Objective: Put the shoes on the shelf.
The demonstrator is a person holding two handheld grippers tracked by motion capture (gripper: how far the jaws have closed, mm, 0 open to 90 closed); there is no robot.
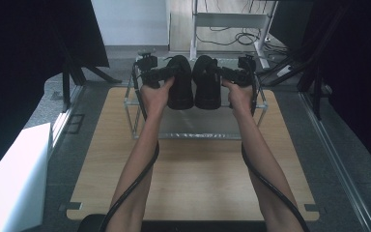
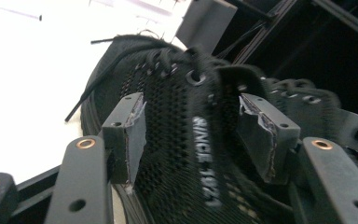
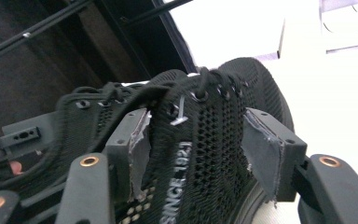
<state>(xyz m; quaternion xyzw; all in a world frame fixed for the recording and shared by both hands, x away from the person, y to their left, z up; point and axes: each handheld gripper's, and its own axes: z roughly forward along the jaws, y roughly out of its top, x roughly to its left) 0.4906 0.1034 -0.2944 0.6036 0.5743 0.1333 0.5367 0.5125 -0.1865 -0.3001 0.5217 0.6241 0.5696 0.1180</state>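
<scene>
Two black mesh sneakers here, held up side by side over a clear rack that stands at the far end of a wooden table. From the high view the left shoe and the right shoe sit just beside each other, toes pointing back toward the person, and it's hard to say whether they rest on the rack's top or hang a bit above it (the dark shoes blend into the shadow there).

The left gripper comes at its shoe from the left side, the right gripper from the right. Both hands wrap round the gripper bodies, so most of the hardware is hidden from above.

In the left gripper view its jaws are pinching the left shoe around the collar, pads pressed against the mesh on either side of a tongue strip reading "SINCE 1921" (the last digits are blurry). The other shoe peeks in at the right edge, cut off.

The right gripper view mirrors that: its jaws clamp the right shoe the same way, pads tight against the upper, same lettering partly hidden at the bottom. The background is blown out white, nothing readable there.
</scene>
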